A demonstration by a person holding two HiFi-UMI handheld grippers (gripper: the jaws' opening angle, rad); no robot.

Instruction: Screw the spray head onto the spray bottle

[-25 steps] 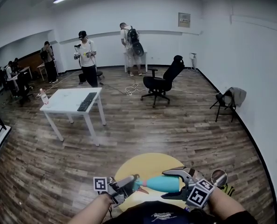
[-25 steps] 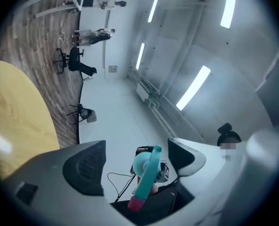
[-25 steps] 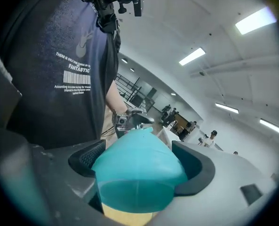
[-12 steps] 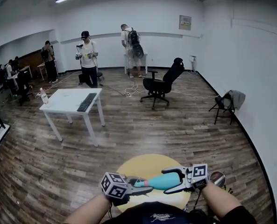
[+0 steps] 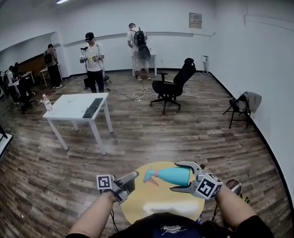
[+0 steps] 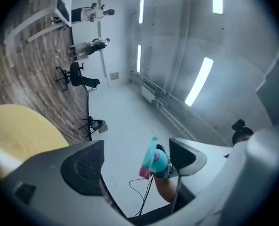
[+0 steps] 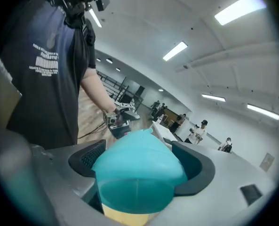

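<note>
A teal spray bottle [image 5: 175, 176] lies level above the yellow round table [image 5: 151, 205], with my right gripper [image 5: 183, 177] shut on its body. Its spray head [image 5: 150, 175], teal with a pink trigger, sits on the neck and points left. My left gripper [image 5: 128, 184] hovers a short way left of the spray head; its jaws have just been opening and nothing is between them. In the left gripper view the spray head [image 6: 152, 160] shows beyond the open left gripper [image 6: 135, 161]. In the right gripper view the bottle [image 7: 138, 171] fills the right gripper [image 7: 144, 166].
A white table [image 5: 67, 114] with a keyboard stands at the left. A black office chair [image 5: 172, 87] is in the middle of the room and a folding chair [image 5: 242, 106] with a jacket stands by the right wall. Several people stand at the back.
The left gripper, which was closed in on the spray head half a second ago, has let go, opened and drawn back to the left. The right gripper has carried the bottle slightly up.
</note>
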